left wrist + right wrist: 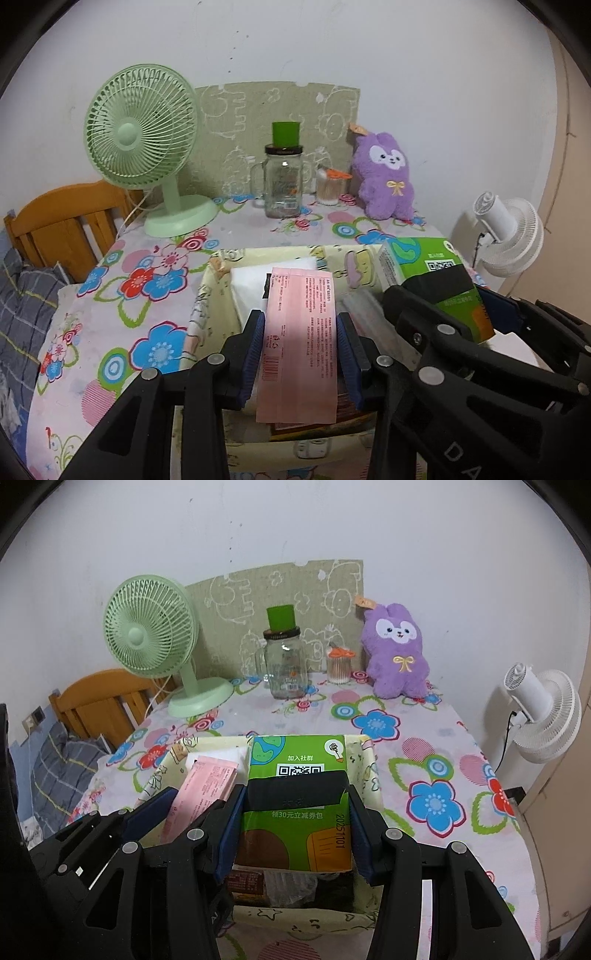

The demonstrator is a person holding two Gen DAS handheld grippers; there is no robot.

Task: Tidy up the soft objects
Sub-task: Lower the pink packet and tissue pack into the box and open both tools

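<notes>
My left gripper [301, 350] is shut on a pink soft packet [299, 343] and holds it over a pale yellow fabric basket [207, 295]. My right gripper [293, 823] is shut on a green tissue pack [295, 805] with a black band, held over the same basket [369, 768]. The green pack also shows in the left wrist view [436, 280], and the pink packet in the right wrist view [199, 786]. A white pack [255, 284] and other packets lie inside the basket. A purple plush rabbit [384, 177] sits at the table's back right, also in the right wrist view [397, 653].
On the flowered tablecloth [147, 295] stand a green desk fan [147, 155], a glass jar with a green cap [282, 177] and a cotton-swab holder [328, 188]. A white fan [543, 712] stands off the right edge. A wooden bed frame [66, 221] is at the left.
</notes>
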